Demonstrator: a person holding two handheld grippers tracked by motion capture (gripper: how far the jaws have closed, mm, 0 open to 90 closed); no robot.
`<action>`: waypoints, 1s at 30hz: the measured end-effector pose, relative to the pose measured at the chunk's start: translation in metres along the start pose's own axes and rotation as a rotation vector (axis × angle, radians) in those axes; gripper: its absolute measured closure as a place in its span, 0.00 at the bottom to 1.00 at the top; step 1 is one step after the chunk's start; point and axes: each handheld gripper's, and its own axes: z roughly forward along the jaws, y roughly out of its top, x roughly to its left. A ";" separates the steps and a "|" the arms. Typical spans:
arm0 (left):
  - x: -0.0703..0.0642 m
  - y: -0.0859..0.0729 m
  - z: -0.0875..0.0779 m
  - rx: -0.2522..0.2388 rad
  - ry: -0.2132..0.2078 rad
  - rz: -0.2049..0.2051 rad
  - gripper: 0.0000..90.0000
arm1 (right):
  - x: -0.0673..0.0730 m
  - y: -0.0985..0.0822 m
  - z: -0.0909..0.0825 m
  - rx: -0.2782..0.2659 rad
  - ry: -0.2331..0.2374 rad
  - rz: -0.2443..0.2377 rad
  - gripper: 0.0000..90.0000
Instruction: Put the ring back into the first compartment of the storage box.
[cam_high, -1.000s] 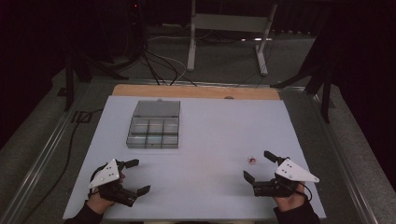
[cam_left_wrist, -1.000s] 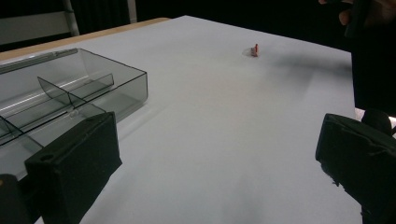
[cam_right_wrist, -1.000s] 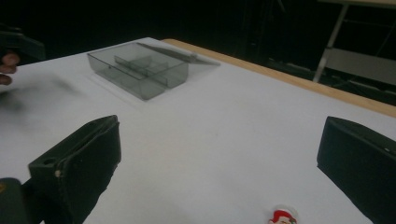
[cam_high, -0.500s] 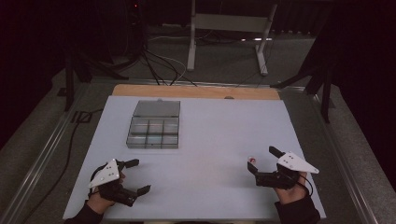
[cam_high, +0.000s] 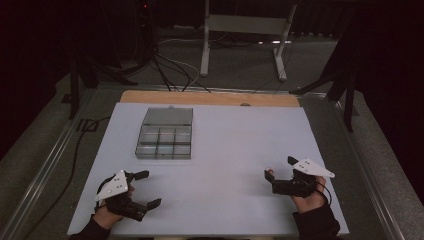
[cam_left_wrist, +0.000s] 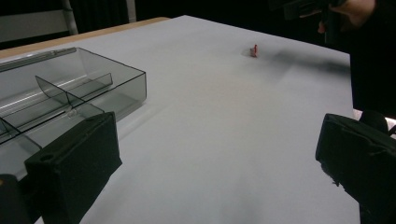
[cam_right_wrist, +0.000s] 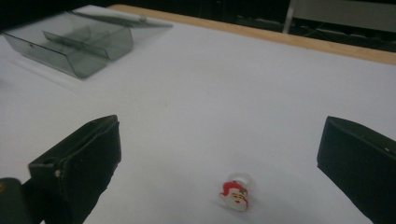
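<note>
Table of white holds a small red-and-white Santa-face ring, lying between the spread-apart jaws of the right gripper. Left gripper gapes wide near the clear compartment box.

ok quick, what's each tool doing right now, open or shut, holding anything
Left tool: open, holding nothing, near the table's front edge.
Right tool: open, holding nothing; the small Santa ring lies on the table between its jaws.

One clear compartment box, one Santa ring, two claws, left, right, one white table
</note>
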 end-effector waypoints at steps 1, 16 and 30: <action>0.000 0.000 0.000 0.000 0.000 0.000 0.01 | -0.002 -0.001 0.003 0.013 -0.010 0.010 0.00; 0.000 0.000 0.000 0.008 -0.003 0.000 0.01 | -0.006 -0.010 0.020 0.072 -0.050 0.056 0.00; 0.000 0.000 0.000 0.011 -0.006 0.000 0.00 | -0.008 -0.018 0.031 0.168 -0.056 0.072 0.00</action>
